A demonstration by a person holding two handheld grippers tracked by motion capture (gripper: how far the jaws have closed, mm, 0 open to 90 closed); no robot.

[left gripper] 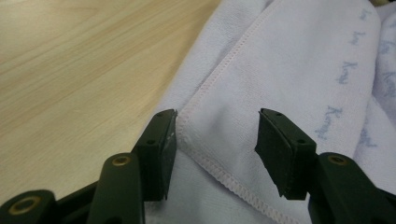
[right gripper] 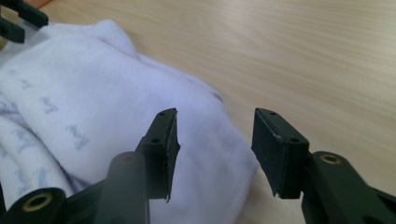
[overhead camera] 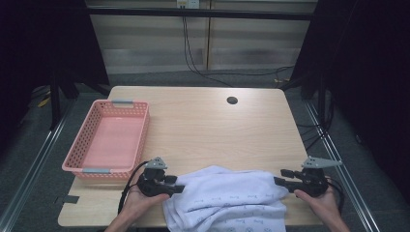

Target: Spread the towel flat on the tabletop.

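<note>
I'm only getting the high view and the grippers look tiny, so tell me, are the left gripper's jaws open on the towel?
Observer: Yes. The left gripper is open, the towel's stitched hem lying between its jaws, unpinched.
Operator: And the right one?
Observer: The right gripper is open too, the towel's rounded end below its jaws.
Operator: Any marking on the cloth?
Observer: Small pale blue script is printed in rows across it; I cannot read it.

A light wood tabletop [overhead camera: 208,130] carries two things — a pink basket [overhead camera: 107,140] along its left edge, a white towel [overhead camera: 227,198] bunched at its near edge.
</note>
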